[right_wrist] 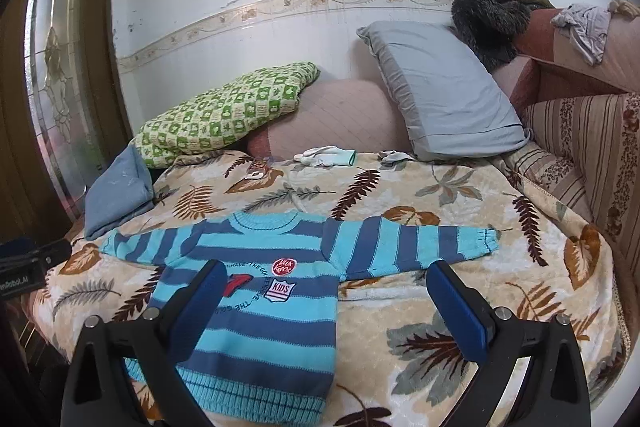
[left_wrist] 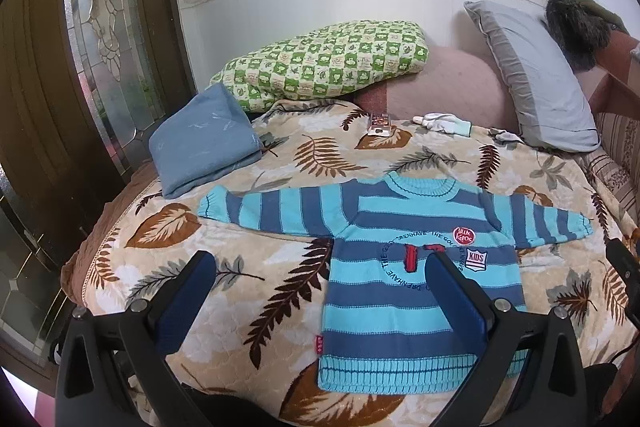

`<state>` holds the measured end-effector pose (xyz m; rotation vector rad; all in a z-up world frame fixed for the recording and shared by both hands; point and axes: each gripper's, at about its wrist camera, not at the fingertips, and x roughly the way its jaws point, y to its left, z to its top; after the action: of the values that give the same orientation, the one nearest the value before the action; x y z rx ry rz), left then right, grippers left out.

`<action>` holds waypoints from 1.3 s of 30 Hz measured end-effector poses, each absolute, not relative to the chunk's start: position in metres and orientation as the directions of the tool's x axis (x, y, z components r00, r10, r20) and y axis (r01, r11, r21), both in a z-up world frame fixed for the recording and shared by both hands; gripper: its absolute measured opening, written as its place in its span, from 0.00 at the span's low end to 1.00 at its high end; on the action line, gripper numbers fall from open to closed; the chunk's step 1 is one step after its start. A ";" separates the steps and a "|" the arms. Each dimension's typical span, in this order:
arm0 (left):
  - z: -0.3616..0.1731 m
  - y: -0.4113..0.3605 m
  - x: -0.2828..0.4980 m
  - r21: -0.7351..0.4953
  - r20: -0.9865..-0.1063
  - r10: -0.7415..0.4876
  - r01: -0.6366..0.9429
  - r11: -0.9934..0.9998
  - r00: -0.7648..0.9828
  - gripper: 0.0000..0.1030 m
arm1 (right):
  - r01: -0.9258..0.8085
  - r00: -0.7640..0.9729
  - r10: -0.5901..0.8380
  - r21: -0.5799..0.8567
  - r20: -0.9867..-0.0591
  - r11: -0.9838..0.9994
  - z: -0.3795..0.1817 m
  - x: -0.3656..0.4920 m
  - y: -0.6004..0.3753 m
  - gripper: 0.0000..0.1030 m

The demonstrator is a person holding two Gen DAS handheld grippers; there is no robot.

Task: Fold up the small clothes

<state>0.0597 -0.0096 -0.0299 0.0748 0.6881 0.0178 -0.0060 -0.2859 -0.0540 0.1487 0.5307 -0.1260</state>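
On the leaf-print blanket (left_wrist: 248,311), a striped blue sweater (left_wrist: 404,291) lies flat, front up, both sleeves spread sideways, hem nearest the cameras. Left gripper (left_wrist: 320,267): fingers spread wide, empty, hovering over the sweater's left flank; its right finger (left_wrist: 460,291) sits above the chest print. Right gripper (right_wrist: 326,281): spread wide, empty, over the sweater's other side. Behind the sweater: folded blue cloth (left_wrist: 204,143), green checkered pillow (left_wrist: 324,63), grey pillow (left_wrist: 536,75), white gloves (left_wrist: 444,123) near the far blanket edge.
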 end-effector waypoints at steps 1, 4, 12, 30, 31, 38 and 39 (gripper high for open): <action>-0.030 -0.011 0.062 0.076 -0.634 0.042 0.009 0.997 0.772 1.00 | 0.162 0.854 -0.083 0.111 -0.514 0.981 -0.054 -0.003 -0.287 0.98; -0.032 -0.015 0.069 0.078 -0.634 0.041 0.012 0.997 0.772 1.00 | 0.172 0.851 -0.088 0.116 -0.518 0.978 -0.056 0.005 -0.291 0.98; -0.039 -0.026 0.088 0.084 -0.639 0.034 0.026 0.996 0.768 1.00 | 0.196 0.839 -0.097 0.131 -0.535 0.972 -0.065 0.026 -0.306 0.98; -0.132 -0.100 0.213 -0.024 -0.762 -0.086 0.105 0.994 0.642 1.00 | 0.530 0.726 0.143 0.680 -0.673 0.506 -0.208 0.114 -0.514 0.88; -0.139 -0.099 0.216 -0.026 -0.762 -0.086 0.103 0.994 0.642 1.00 | 0.541 0.729 0.154 0.699 -0.667 0.468 -0.217 0.120 -0.522 0.81; -0.158 -0.087 0.229 0.013 -0.762 -0.048 0.090 0.996 0.645 1.00 | 0.578 0.731 0.135 0.712 -0.669 0.400 -0.244 0.143 -0.551 0.71; -0.159 -0.085 0.231 0.007 -0.766 -0.049 0.085 0.996 0.641 1.00 | 0.577 0.733 0.125 0.708 -0.669 0.406 -0.245 0.147 -0.552 0.69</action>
<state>0.2310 -0.0846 -0.1588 0.0438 0.8723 -0.0762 0.1468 -0.5523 -0.2447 1.1388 0.7263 -0.3191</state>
